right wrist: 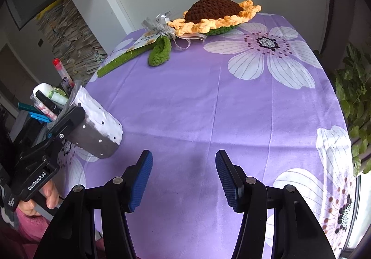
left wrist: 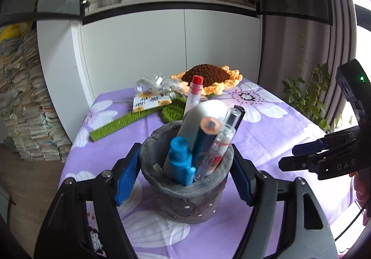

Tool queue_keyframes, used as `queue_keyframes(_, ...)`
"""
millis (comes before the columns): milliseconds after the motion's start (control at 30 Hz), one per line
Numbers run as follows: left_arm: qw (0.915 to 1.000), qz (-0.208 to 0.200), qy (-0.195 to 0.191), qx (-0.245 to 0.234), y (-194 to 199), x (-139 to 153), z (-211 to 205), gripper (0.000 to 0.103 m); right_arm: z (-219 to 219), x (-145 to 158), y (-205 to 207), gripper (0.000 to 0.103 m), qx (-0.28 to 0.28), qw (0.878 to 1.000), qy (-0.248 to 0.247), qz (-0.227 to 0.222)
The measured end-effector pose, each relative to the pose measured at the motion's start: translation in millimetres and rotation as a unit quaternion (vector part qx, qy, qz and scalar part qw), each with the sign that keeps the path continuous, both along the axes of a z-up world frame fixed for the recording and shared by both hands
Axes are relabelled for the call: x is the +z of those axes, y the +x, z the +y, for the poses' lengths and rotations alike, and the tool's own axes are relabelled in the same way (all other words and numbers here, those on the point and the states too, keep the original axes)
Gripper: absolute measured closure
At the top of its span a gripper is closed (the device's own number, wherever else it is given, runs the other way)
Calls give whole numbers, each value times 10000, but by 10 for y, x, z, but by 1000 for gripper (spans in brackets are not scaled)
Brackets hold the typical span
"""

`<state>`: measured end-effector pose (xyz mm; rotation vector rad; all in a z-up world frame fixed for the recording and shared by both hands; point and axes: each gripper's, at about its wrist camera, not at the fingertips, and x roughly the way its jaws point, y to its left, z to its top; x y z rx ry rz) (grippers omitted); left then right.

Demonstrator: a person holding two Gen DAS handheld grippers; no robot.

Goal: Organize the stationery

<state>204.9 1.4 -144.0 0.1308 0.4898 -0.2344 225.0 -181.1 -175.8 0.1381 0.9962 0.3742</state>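
Felt, or something like it, is forming the soft grey pen cup that the left gripper is pinching across its upper wall, one blue pad on each side. In the right wrist view the cup is tilting, with its base looking clear of the purple tablecloth, so it is probably being carried. It is holding a red-capped tube, a white roll, a pencil, a black pen and a blue clip-like piece. The right gripper is hanging spread and empty over bare cloth. A crocheted sunflower is lying at the far end.

The wall is looking limp and likely to buckle, so squeezing near the rim, where the contents are backing it, seems wise. The load is probably light but top-heavy; tilting further could spill the loose pens.
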Motion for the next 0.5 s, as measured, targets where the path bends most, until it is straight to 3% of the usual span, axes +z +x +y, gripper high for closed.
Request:
queue_keyframes(133, 9991, -187, 372, -127, 78, 65, -222, 32, -113, 30, 32, 45, -161, 9998, 91, -36)
queue_keyframes(300, 9992, -67, 204, -346, 323, 102, -400, 32, -228, 105, 108, 45, -396, 9986, -196, -289)
queue_keyframes(500, 9996, 240, 41, -145, 570, 84, -592, 32, -364, 79, 317, 45, -814, 9938, -570, -498)
